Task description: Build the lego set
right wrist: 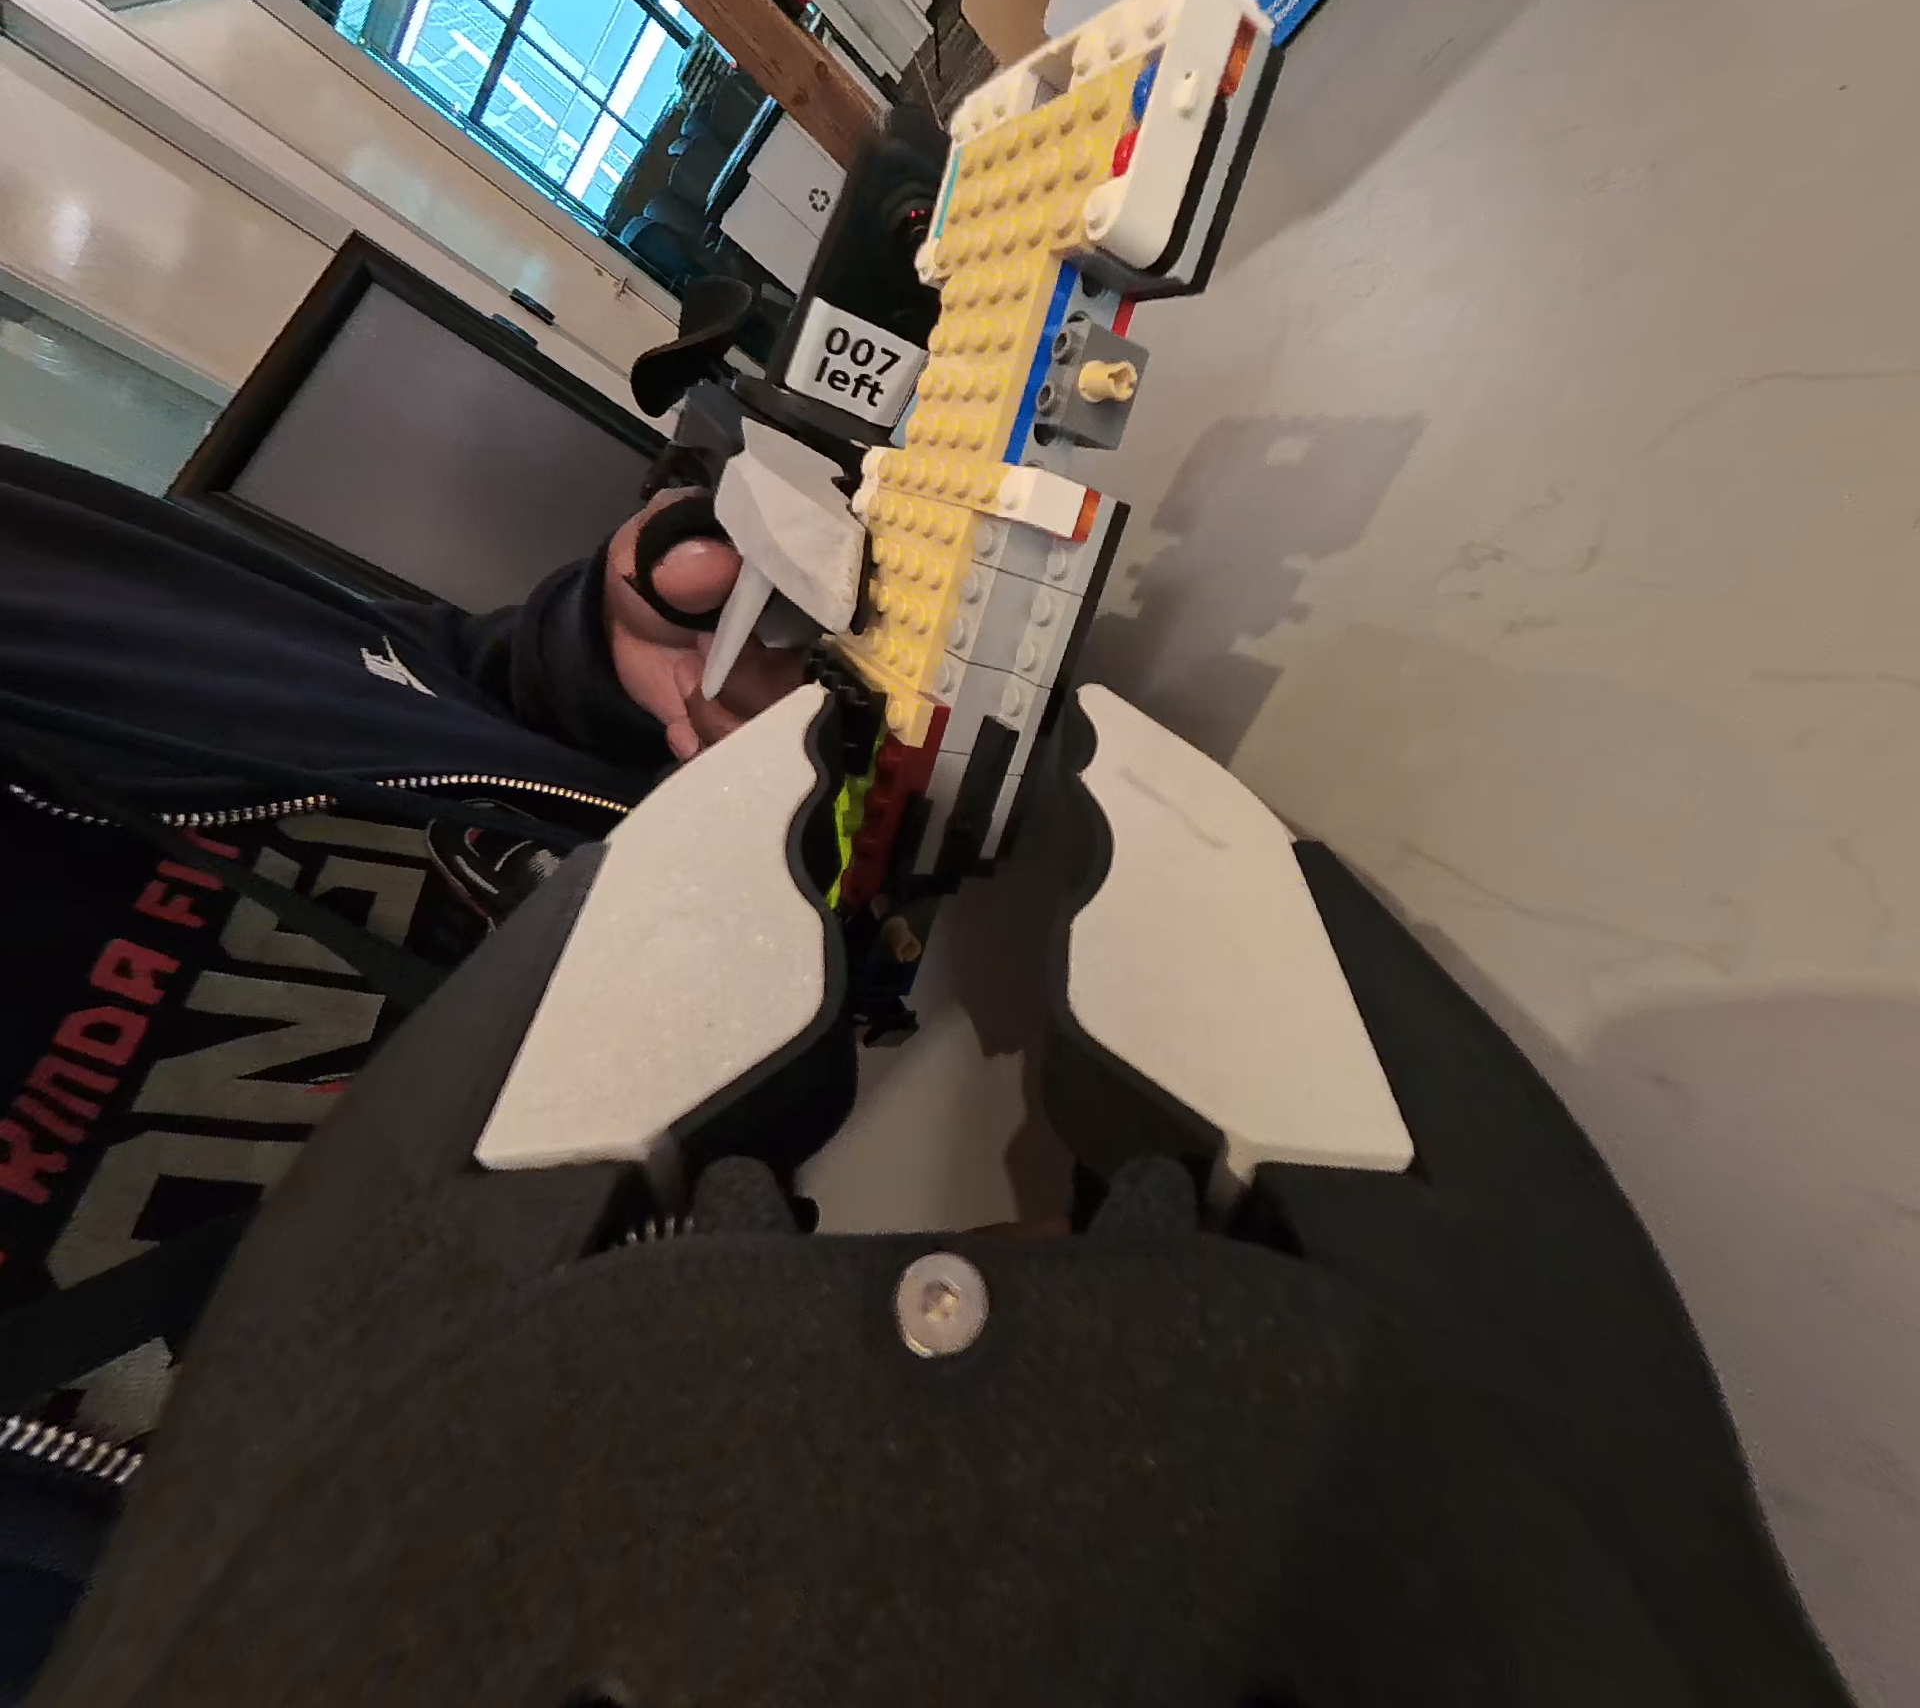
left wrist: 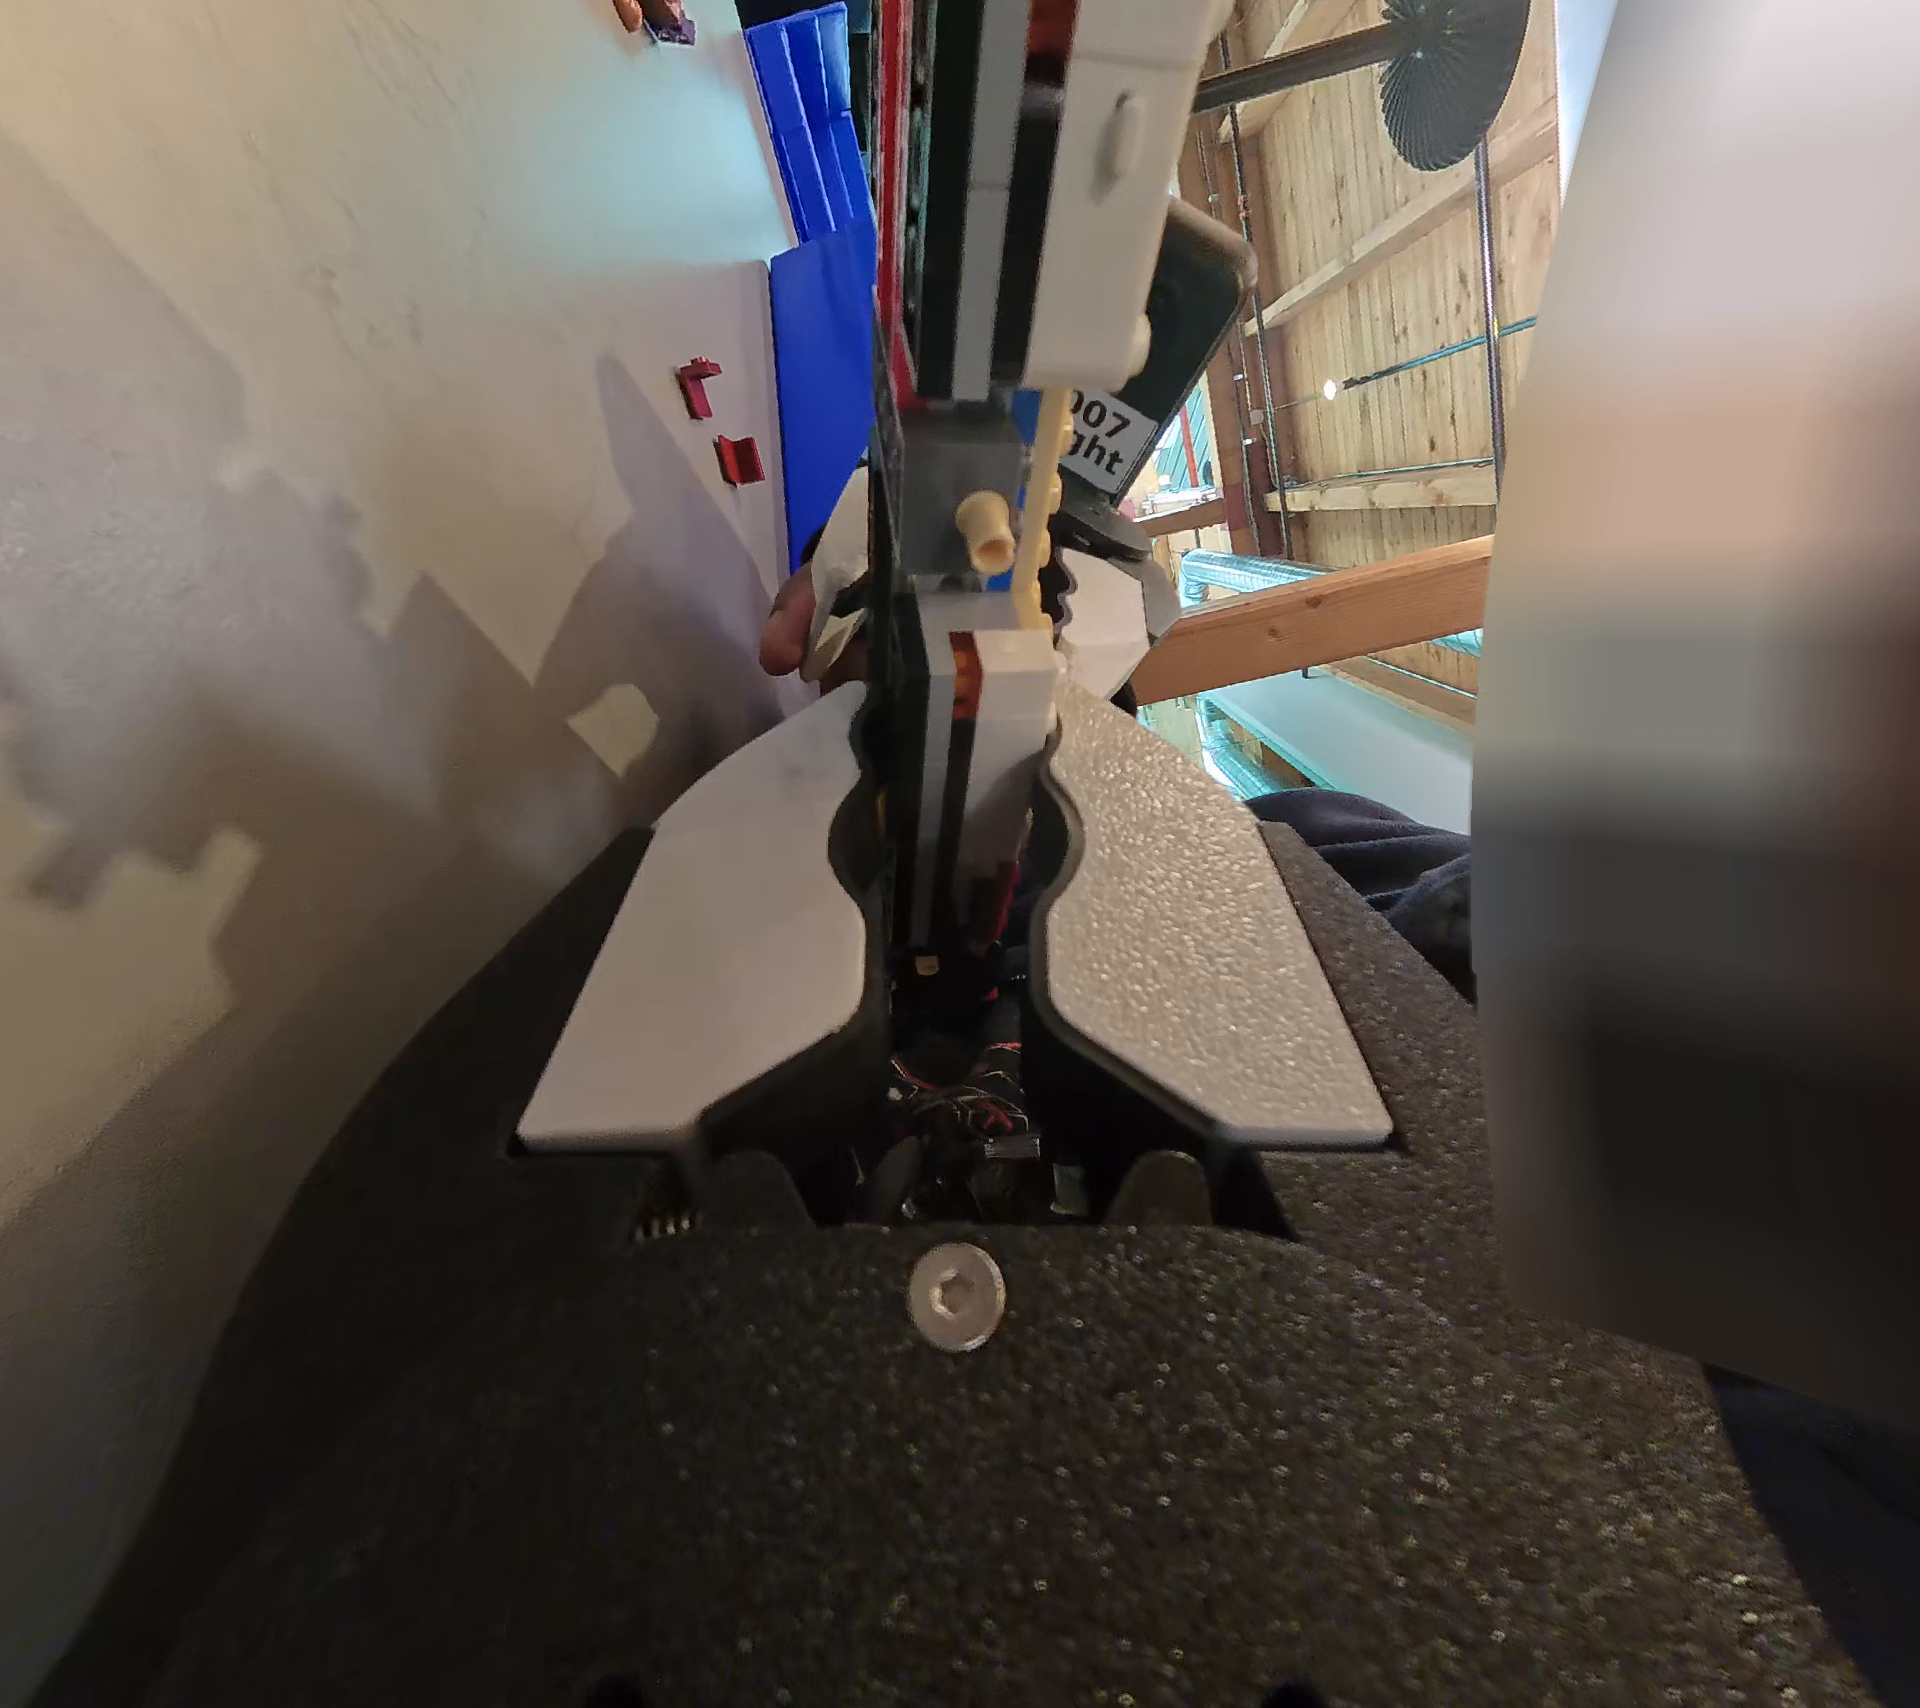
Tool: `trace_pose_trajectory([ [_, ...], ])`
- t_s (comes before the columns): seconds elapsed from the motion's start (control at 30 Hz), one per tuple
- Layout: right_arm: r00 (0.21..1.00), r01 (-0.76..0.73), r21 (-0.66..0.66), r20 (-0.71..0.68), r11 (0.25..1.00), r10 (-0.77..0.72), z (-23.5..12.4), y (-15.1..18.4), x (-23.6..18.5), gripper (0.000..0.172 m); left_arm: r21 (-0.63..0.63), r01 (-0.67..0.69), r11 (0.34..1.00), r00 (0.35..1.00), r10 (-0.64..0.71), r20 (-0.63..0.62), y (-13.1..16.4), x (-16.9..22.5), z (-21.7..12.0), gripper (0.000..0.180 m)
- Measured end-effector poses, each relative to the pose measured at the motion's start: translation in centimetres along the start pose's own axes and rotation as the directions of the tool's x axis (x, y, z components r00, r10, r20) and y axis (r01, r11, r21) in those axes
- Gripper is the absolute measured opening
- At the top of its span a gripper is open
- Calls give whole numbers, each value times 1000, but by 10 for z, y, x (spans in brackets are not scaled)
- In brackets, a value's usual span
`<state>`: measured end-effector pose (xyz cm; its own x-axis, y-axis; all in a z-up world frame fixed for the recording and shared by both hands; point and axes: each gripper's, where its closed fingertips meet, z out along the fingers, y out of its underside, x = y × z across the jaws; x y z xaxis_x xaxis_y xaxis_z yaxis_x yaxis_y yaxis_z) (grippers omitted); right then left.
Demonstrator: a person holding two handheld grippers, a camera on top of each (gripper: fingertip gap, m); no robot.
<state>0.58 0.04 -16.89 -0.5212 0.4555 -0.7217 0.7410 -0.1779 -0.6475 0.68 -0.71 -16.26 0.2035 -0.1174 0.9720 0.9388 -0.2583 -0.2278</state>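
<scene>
Yellow-topped, white and black, the brick model (right wrist: pixel 997 432) hangs above the pale desk (right wrist: pixel 1558 619), gripped at both ends. The right tool (right wrist: pixel 940 744) is clamped across its near end; the left tool (left wrist: pixel 961 723) is clamped on its other end. Two loose red bricks (left wrist: pixel 722 432) lie on the desk beside a blue box (left wrist: pixel 821 370).

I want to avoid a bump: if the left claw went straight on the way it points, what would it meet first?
The left claw is already clamped on the brick model. Straight ahead along that model sits the right claw, gripping its far end, so it would likely meet that first; the depth is unclear.
</scene>
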Motion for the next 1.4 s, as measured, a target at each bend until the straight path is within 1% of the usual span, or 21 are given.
trace_pose_trajectory([
  [0.23,1000,-12,-38,13,999,12,5,4,-1,40,-37,0,999,1000,-1,-15,5,-2,-5,24],
  [0.47,999,27,-74,23,997,-26,8,6,-4,40,-97,-57,994,998,56,-16,9,0,-8,24],
  [0.73,998,36,-89,51,995,-32,9,8,-6,42,-116,-98,988,995,96,-24,11,2,-8,24],
  [1.0,997,31,-53,79,998,-27,6,4,-10,40,-88,-129,988,990,124,-64,10,8,-7,25],
  [1.4,990,121,-30,79,992,-118,5,3,-17,39,-104,-243,964,967,232,-108,13,18,-8,27],
])
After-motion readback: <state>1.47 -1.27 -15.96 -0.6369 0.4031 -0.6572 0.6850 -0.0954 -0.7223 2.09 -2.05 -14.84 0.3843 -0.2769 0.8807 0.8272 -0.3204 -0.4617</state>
